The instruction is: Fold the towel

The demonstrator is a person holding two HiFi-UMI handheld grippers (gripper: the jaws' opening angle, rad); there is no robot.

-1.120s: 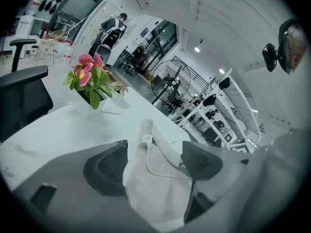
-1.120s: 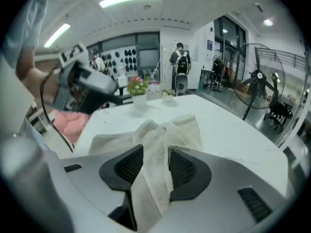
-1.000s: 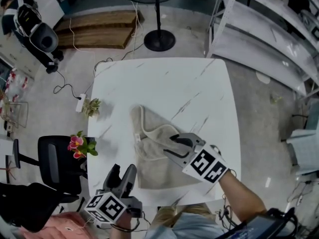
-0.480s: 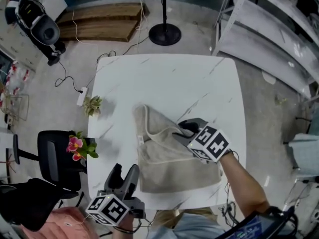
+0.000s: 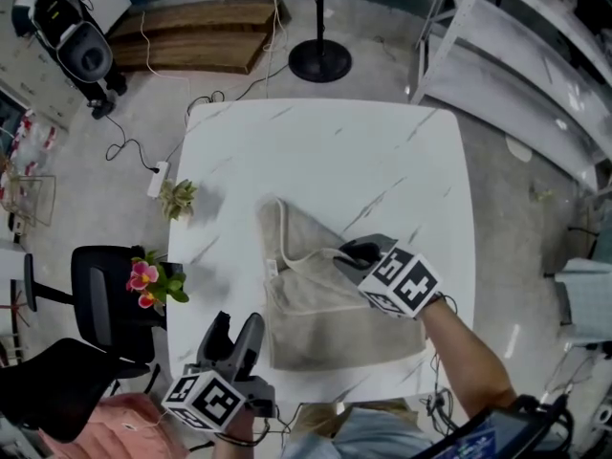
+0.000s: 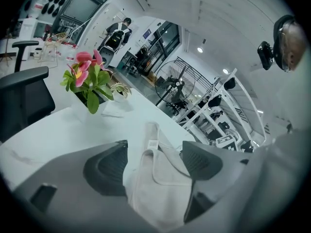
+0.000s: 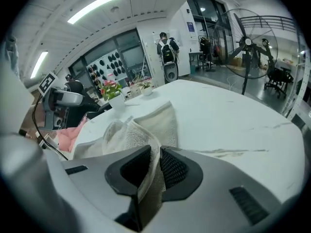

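On the white counter (image 5: pixel 382 161) lies a tan towel (image 5: pixel 306 328). It sits close to the near edge, a bit right of the middle. Most of it is flat. One long strip runs away toward the far side, and a flap near the middle is bunched up and lifted a little.

The right tool (image 5: pixel 349 254) is on that lifted part. Its jaws have just been closing, and the right gripper view shows them almost together with a fold of the fluffy cloth pinched tight between the dark pads. So this tool has a good hold of the towel's edge.

The left tool (image 5: pixel 234 331) waits at the near left side of the counter, just beside the towel's near left corner. Its jaws stand wide apart. The towel shows past them in the left gripper view, but the pads do not press on it, so this tool holds nothing.

Some pink flowers (image 5: pixel 153 280) stand by the counter's left edge, well apart from the towel.

I think the folding has only just started. The grab is done, but no neat fold shows yet. What is left, I would guess, is to carry the pinched edge across, lay it down flat so the sides match, and maybe fold once more. The left tool could hold the near corner so the cloth does not slide.
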